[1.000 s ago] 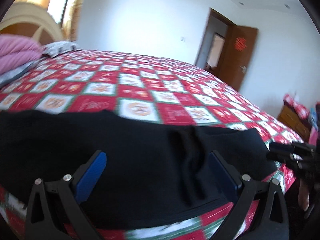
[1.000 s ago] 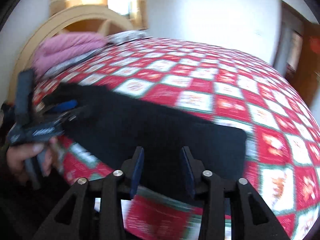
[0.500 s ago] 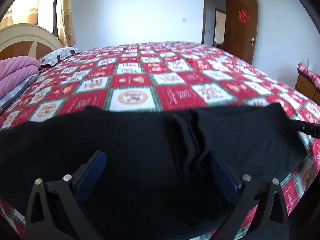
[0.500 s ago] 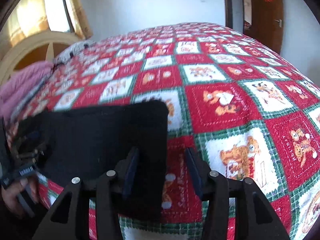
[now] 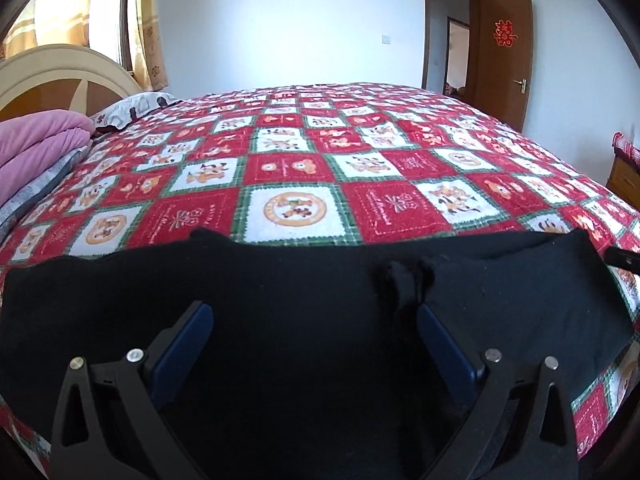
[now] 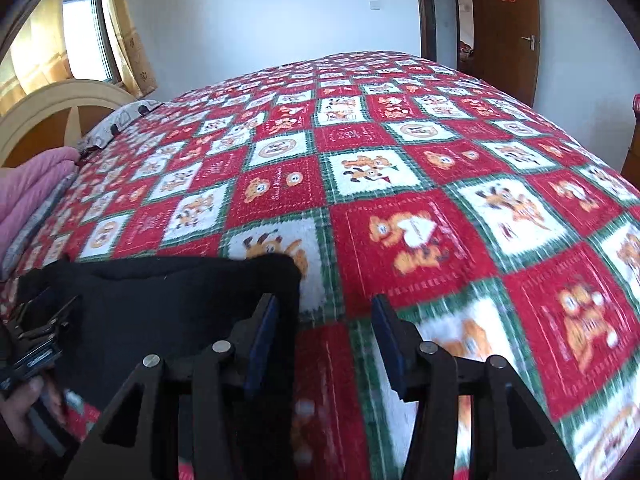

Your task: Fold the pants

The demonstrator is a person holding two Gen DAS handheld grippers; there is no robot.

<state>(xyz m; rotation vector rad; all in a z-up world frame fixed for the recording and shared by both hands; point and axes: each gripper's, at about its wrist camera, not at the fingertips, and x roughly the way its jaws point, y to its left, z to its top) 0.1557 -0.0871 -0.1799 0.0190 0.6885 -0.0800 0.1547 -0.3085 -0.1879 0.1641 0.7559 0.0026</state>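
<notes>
Black pants point(image 5: 304, 288) lie flat along the near edge of the bed, with a bunched ridge point(image 5: 404, 280) right of centre. My left gripper point(image 5: 312, 316) is open, hovering over the middle of the pants, empty. In the right wrist view the pants point(image 6: 160, 300) end at a corner by my right gripper point(image 6: 324, 312), which is open and empty; its left finger is over the pants' edge, its right finger over the blanket. The left gripper point(image 6: 36, 344) and its hand show at the far left.
The bed carries a red, white and green checked blanket point(image 5: 300, 168). A pink quilt point(image 5: 36, 144) and a pillow point(image 5: 132, 108) lie by the headboard at left. A brown door point(image 5: 504, 56) stands open at the back right. A wooden cabinet point(image 5: 624, 176) sits right.
My right gripper has swung right to the pants' end corner and opened wider. My left gripper has stayed open and turned to face the bed squarely. The pants lie still.
</notes>
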